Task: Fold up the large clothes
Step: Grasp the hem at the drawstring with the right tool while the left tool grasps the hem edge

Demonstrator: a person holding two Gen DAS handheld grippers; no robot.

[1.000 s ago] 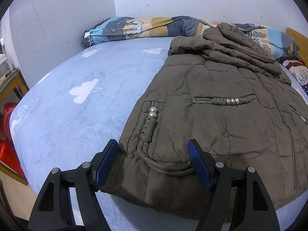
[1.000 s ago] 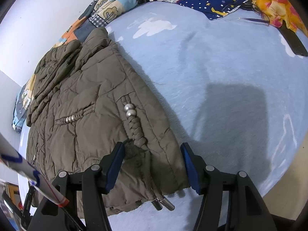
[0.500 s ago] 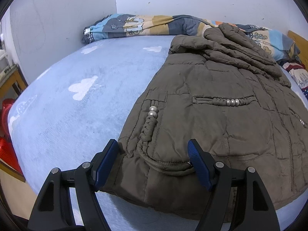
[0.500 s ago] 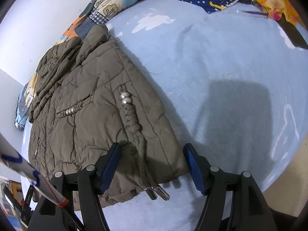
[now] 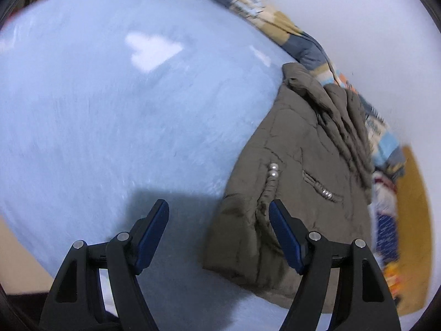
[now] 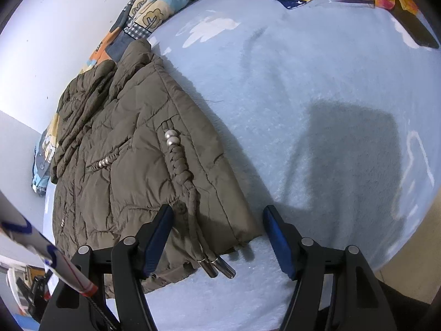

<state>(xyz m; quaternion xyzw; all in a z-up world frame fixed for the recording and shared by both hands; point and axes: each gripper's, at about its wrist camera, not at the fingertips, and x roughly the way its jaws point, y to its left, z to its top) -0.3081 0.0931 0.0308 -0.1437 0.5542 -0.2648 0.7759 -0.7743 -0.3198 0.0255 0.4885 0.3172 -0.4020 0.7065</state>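
Your left gripper (image 5: 217, 223) has its fingers spread wide and empty; it sits over the bare blue bed (image 5: 110, 110), with only its right-hand finger reaching the edge of the jacket (image 5: 297, 165). The left wrist view is motion-blurred, so fine detail there is unreliable.

The jacket is a brown quilted garment lying flat on the bed, sleeves and hood bunched at the far end beside the patterned quilt (image 6: 143, 11).

Your right gripper (image 6: 217, 229) also has its fingers spread wide, holding nothing; they straddle the near hem corner (image 6: 237, 220) without pinching it.

Handling assessment:
- Expect a soft, padded, bulky fabric, likely light for its size, that springs back after folding
- The shell looks smooth and may slip between narrow fingers; take a deep bite of the doubled hem, not a single layer
- Avoid gripping the braided cord (image 6: 179, 162), its beads or the metal tips (image 6: 217, 266); they would probably pull loose from the body rather than lift it
- Grip both hem corners so the fold travels evenly
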